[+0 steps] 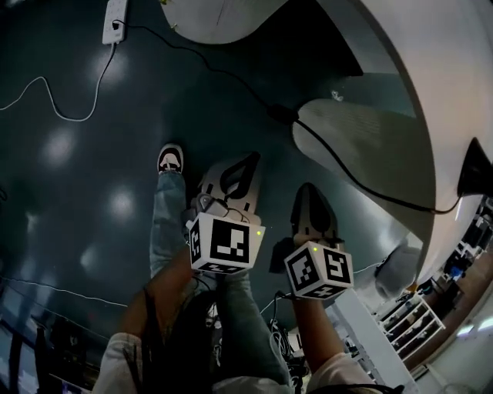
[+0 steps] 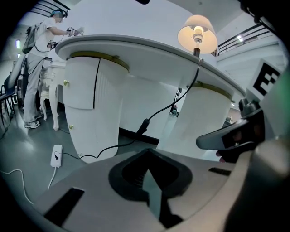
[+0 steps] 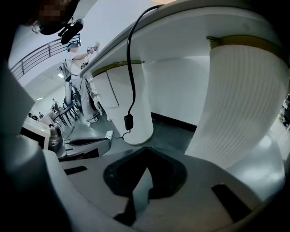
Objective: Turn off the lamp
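A lit lamp (image 2: pixel 197 36) stands on the curved white table (image 2: pixel 136 50). In the head view its shade (image 1: pixel 474 169) shows dark at the right edge. Its black cord (image 1: pixel 350 178) drops off the table edge and runs over the floor through an inline switch (image 1: pixel 281 114) (image 2: pixel 142 124) (image 3: pixel 128 121). The cord ends at a white power strip (image 1: pixel 114 19) (image 2: pixel 56 155). My left gripper (image 1: pixel 237 175) (image 2: pixel 147 156) hangs low over the floor, shut and empty. Beside it my right gripper (image 1: pixel 310 202) (image 3: pixel 146 156) is also shut and empty. Both are well short of the switch.
White table pedestals (image 2: pixel 93 104) (image 3: pixel 235 108) stand ahead of the grippers. My leg and shoe (image 1: pixel 169 159) are under the left gripper. A thin white cable (image 1: pixel 58 108) loops on the dark floor. A person (image 2: pixel 38 68) works at the far end. Shelving (image 1: pixel 420 319) stands at the right.
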{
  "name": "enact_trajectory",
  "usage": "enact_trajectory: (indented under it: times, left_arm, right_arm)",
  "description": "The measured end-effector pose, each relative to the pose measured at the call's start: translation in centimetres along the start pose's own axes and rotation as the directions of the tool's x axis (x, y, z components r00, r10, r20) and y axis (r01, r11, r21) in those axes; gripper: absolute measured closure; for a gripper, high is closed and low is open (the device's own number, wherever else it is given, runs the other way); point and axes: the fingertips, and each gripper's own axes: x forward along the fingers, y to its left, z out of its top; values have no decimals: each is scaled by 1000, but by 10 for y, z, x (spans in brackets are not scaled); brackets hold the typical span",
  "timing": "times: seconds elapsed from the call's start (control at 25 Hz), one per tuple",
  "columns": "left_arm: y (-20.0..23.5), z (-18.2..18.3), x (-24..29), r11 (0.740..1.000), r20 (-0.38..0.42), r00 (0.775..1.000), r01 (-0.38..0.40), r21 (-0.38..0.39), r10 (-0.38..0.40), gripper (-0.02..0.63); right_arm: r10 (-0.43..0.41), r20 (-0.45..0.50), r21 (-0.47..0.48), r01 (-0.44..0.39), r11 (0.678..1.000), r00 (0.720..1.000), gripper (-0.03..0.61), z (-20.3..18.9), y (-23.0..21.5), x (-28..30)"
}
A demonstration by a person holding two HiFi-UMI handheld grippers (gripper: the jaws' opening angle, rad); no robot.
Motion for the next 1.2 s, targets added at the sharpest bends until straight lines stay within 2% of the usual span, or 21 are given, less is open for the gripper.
enact_trajectory:
  times: [0.12,0.32,0.48,0.72,0.84,0.92,1.0,1.2]
  left_arm:
    - [1,1,8,1000,30,1000,0,12,-1,606]
    - [2,4,16,999,26,1000,10,44,-11,604]
    - [-2,8,23,994,20,1000,21,104,-23,603]
    - [7,10,42,979,23,999,-32,200,28,492]
    - [13,10,53,977,24,998,-66,204,63,441]
    - [16,14,60,972,34,996,-90,215,85,436]
    - [18,19,65,960,44,994,-108,259,100,437]
    - [23,23,78,939,33,993,-120,322,115,437]
  right_arm:
    - [10,11,-6,-10,1000,1000,580,0,-1,7]
    - [28,7,-2,-28,1000,1000,580,-2,-3,12]
    - [41,5,-5,-41,999,999,580,-5,-5,11]
    - [62,0,4,-62,998,998,580,-13,-8,6]
    - [68,-3,7,-68,998,998,580,-16,-14,3]
    - [72,-1,8,-72,997,997,580,-17,-18,1]
    - [73,2,14,-73,997,997,580,-17,-21,-2]
    - [73,10,23,-73,997,997,580,-20,-32,-4]
